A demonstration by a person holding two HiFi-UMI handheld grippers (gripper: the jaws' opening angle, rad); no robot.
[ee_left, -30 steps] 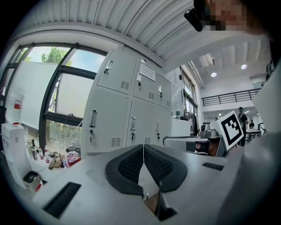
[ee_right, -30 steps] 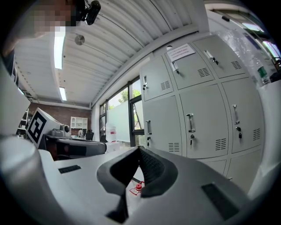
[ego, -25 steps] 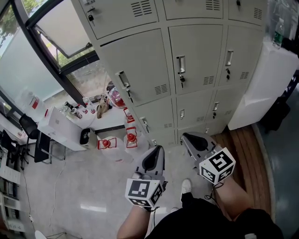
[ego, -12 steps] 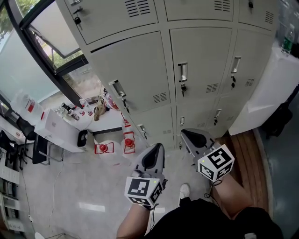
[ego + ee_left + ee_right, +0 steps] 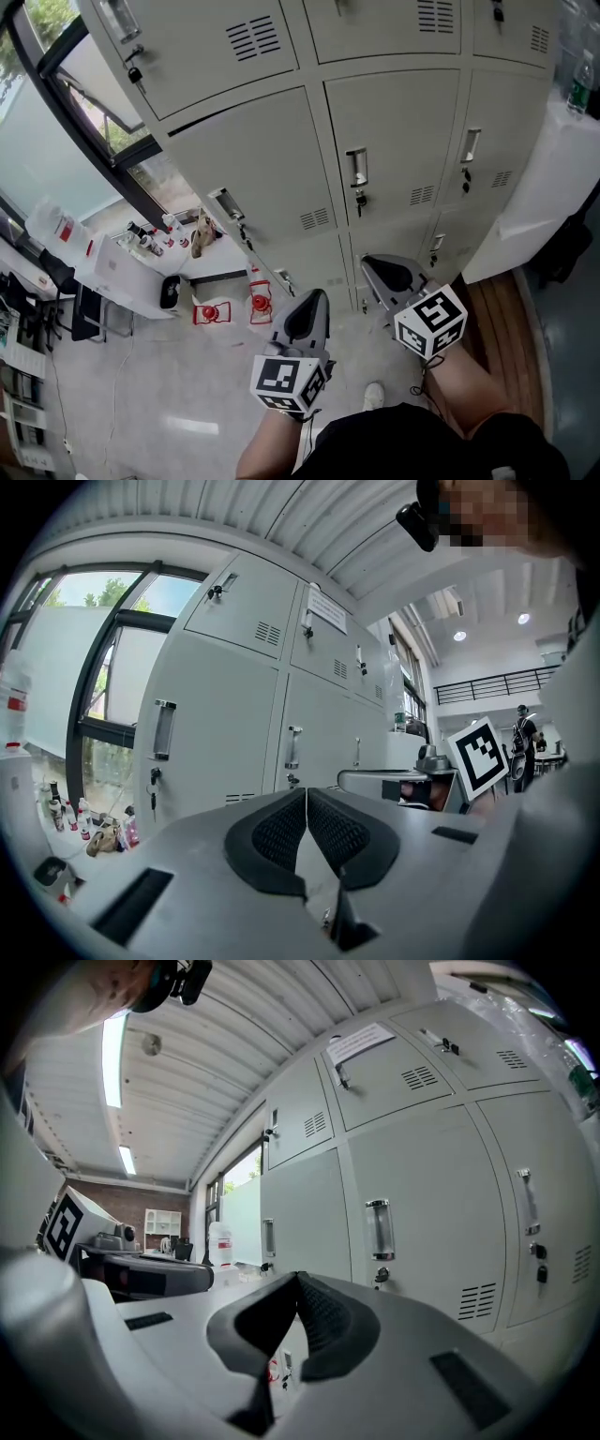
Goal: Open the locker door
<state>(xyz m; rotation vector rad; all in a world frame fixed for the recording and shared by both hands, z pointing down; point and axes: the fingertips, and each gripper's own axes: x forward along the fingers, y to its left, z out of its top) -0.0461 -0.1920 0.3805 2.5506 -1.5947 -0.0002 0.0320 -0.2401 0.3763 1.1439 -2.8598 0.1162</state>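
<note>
A bank of grey lockers [image 5: 281, 169] stands ahead, each door with a vertical handle and a key below it. The middle door [image 5: 394, 141] carries its handle [image 5: 356, 169] on its left side; the same handle [image 5: 378, 1229] shows in the right gripper view. All doors in view look closed. My left gripper [image 5: 314, 296] is shut and empty, held level short of the lockers, and its pads meet at the tip [image 5: 307, 792]. My right gripper [image 5: 375, 265] sits beside it, also shut and empty [image 5: 298, 1277]. Neither touches a door.
A dark-framed window [image 5: 84, 103] is at the left. Below it stands a white table [image 5: 122, 267] with small bottles, and red items [image 5: 261, 302] lie on the floor. A white cabinet [image 5: 548, 178] with a bottle stands right of the lockers.
The lockers have come nearer and shifted down-left in the head view as both grippers moved toward them. Both grippers stay shut.
</note>
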